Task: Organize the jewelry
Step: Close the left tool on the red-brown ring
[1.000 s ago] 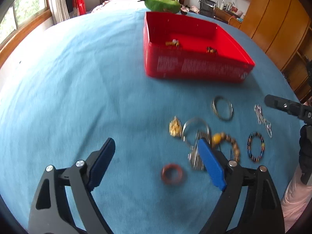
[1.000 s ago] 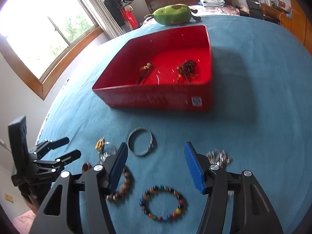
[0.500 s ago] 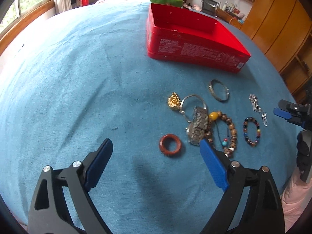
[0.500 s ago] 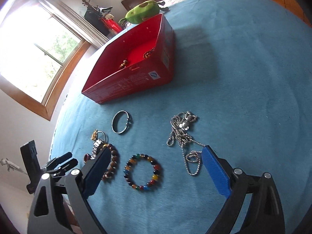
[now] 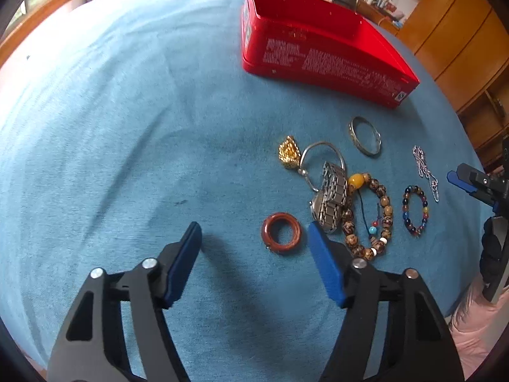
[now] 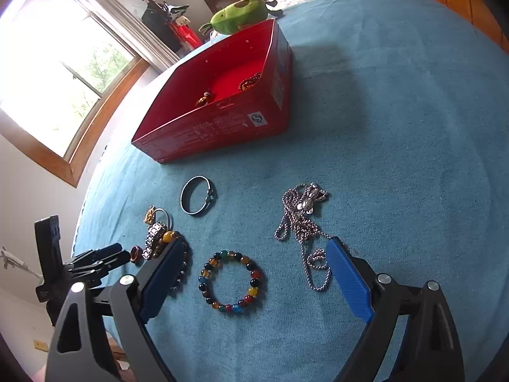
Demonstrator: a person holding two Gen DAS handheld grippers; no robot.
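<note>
My left gripper [image 5: 254, 227] hangs over the blue cloth with its jaws closing. The red-brown ring [image 5: 266, 232] lies between them near the right finger, untouched. Just beyond are a steel watch [image 5: 331, 200], a wooden bead bracelet [image 5: 369, 216], a gold pendant [image 5: 289, 152] and a silver bangle [image 5: 364, 135]. My right gripper [image 6: 254, 243] stands wide, its jaws closing slightly. The coloured bead bracelet [image 6: 253, 283] lies between its fingers, untouched. A silver chain [image 6: 302, 219] runs up to the right fingertip. The red box [image 6: 222, 127] holds two small pieces.
A green plush toy [image 6: 241, 16] lies behind the box at the far edge of the bed. Windows are on the left and wooden cupboards [image 5: 461, 31] on the right. My left gripper [image 6: 111, 254] shows at the cloth's left edge in the right wrist view.
My left jaws have narrowed and now frame the red-brown ring. My right gripper swung right from the wooden beads to the coloured bracelet and chain, and its jaws widened.
</note>
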